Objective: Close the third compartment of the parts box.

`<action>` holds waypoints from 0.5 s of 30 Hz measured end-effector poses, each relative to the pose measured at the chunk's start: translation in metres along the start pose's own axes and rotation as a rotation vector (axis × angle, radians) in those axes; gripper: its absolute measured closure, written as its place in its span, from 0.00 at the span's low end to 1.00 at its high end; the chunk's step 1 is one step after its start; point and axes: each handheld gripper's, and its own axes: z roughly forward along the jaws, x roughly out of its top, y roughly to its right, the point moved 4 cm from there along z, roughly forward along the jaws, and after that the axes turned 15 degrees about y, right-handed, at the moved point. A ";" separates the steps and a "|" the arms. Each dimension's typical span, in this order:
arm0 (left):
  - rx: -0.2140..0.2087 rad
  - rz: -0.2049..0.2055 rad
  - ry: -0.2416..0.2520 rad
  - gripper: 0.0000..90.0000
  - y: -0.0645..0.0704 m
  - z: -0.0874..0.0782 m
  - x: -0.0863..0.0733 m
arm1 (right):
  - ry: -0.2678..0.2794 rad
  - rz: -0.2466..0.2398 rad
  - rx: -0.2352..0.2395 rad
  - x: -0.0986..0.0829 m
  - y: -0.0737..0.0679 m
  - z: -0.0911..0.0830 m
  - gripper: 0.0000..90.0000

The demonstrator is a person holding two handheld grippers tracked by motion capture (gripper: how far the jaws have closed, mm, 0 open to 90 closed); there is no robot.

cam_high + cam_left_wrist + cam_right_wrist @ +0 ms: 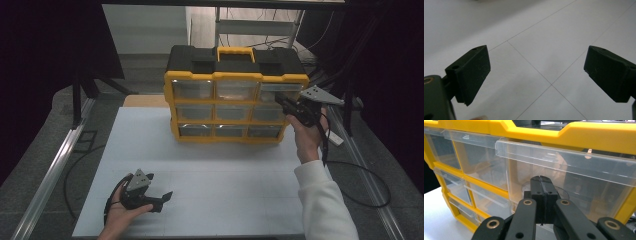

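Note:
A yellow and black drawer organizer (235, 62) with clear plastic drawers stands at the back of the white table (225, 170). My right gripper (281, 101) is held up at its top right drawer (280, 91). In the right gripper view the jaws (541, 182) are pressed together with nothing between them, tips right in front of that clear drawer (579, 175) below its lip. Touch cannot be judged. My left gripper (159, 189) rests low at the table's front left. Its fingers (471, 72) stand wide apart over bare white surface.
The organizer has a yellow carry handle (235, 51) on top and three rows of drawers. Metal rails (55, 165) run along both sides of the table. Cables (365, 175) trail on the floor to the right. A dark curtain surrounds the area.

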 end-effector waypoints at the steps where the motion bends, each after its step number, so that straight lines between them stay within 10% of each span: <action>1: 0.000 0.000 0.000 0.08 0.000 0.000 0.000 | -0.002 0.001 0.002 0.000 0.001 0.001 1.00; 15: 0.002 -0.004 0.000 0.08 -0.001 -0.001 -0.001 | 0.002 0.010 -0.019 -0.004 0.007 0.012 1.00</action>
